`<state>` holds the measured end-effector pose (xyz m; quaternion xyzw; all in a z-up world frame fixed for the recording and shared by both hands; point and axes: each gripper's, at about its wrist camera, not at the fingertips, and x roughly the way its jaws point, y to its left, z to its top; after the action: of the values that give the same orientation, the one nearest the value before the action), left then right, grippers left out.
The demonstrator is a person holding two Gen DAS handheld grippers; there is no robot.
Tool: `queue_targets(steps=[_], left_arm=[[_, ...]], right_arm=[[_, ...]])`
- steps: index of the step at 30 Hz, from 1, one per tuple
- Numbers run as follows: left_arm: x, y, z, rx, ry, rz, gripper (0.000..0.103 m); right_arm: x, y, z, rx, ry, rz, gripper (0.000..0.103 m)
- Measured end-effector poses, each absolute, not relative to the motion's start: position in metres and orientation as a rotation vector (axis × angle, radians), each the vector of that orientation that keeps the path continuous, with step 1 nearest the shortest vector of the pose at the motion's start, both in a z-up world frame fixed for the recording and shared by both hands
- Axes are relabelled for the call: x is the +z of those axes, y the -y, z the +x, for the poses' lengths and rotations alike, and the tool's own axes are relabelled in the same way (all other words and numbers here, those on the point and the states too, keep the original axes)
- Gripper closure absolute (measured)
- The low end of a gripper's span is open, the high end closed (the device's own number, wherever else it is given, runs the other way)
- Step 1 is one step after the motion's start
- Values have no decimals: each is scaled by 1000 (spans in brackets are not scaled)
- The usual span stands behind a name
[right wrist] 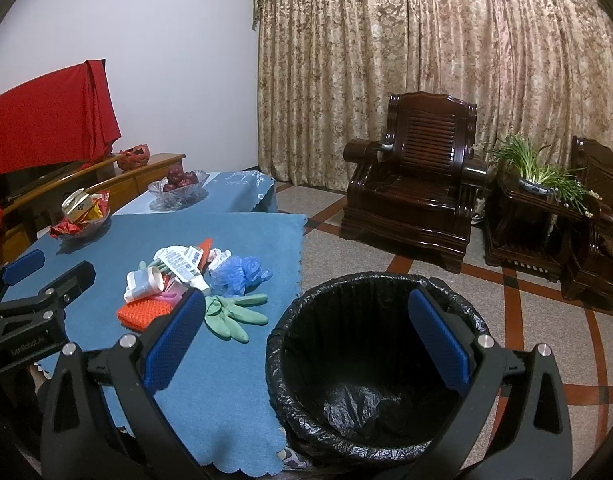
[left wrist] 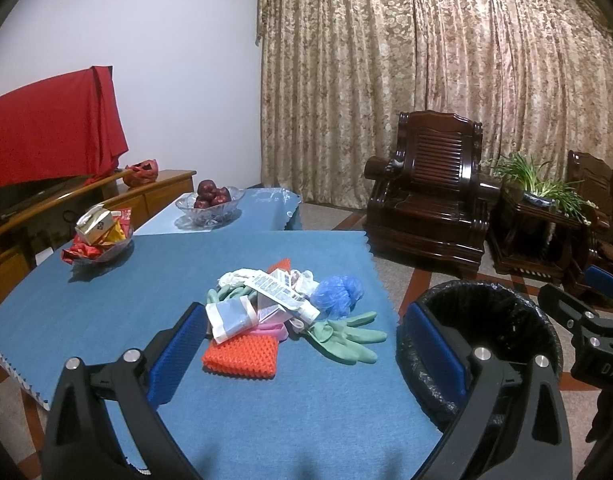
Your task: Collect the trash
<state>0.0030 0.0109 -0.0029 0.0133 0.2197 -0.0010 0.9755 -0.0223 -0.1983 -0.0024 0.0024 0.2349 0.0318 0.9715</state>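
Note:
A pile of trash [left wrist: 266,300] lies on the blue tablecloth [left wrist: 266,408]: a green rubber glove [left wrist: 346,336], an orange spiky pad [left wrist: 242,354], a blue crumpled bag [left wrist: 338,288], and white packets and a tube. A bin lined with a black bag [right wrist: 370,364] stands on the floor right of the table; its inside looks empty. My left gripper [left wrist: 306,352] is open just before the pile. My right gripper [right wrist: 306,344] is open above the bin's near rim. The pile shows in the right wrist view [right wrist: 186,276], and so does the left gripper [right wrist: 46,268].
Two glass bowls stand at the back of the table, one with snack packets [left wrist: 98,236], one with red apples [left wrist: 210,200]. A wooden cabinet [left wrist: 106,200] stands at the left. Dark wooden armchairs [left wrist: 430,196] and a side table with a plant [left wrist: 538,188] stand at the right.

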Motion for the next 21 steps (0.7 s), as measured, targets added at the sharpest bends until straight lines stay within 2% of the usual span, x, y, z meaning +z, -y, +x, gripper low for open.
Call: queue_targets(steps=[21], left_arm=[[-3,-10,3,-2,-446,27,6]], right_arm=[[-7,198,-21,64,-478,4,5]])
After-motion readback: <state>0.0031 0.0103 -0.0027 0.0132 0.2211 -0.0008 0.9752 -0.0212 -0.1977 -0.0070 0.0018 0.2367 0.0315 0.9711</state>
